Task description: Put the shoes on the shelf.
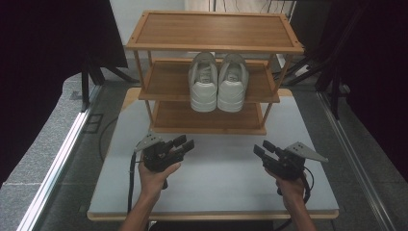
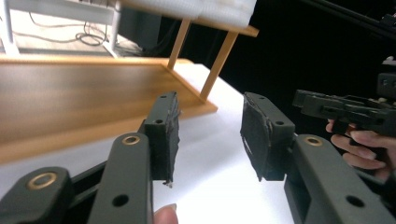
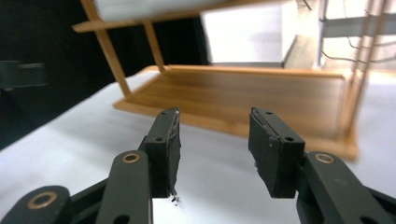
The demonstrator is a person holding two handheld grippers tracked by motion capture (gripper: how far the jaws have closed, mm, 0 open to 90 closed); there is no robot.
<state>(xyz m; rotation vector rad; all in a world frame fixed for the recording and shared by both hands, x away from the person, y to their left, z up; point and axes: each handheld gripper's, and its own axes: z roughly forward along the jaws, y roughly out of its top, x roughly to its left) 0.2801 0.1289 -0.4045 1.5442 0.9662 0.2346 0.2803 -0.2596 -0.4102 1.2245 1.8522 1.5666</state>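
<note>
A pair of white sneakers (image 1: 218, 81) sits side by side on the middle shelf of a three-tier wooden shoe rack (image 1: 214, 30), toes toward me. My left gripper (image 1: 185, 143) hovers over the white table in front of the rack's left half, open and holding nothing; its jaws (image 2: 210, 137) point toward the bottom shelf (image 2: 70, 100). My right gripper (image 1: 262, 149) is held in front of the rack's right half, also open and holding nothing (image 3: 215, 149). Between the two grippers lies a stretch of bare table.
The white tabletop (image 1: 221, 168) has a wooden front edge. The rack's bottom shelf (image 1: 207, 118) and top shelf hold nothing. Black curtains hang on both sides, and metal rails (image 1: 57, 159) run along the floor beside the table. Cables trail from each gripper.
</note>
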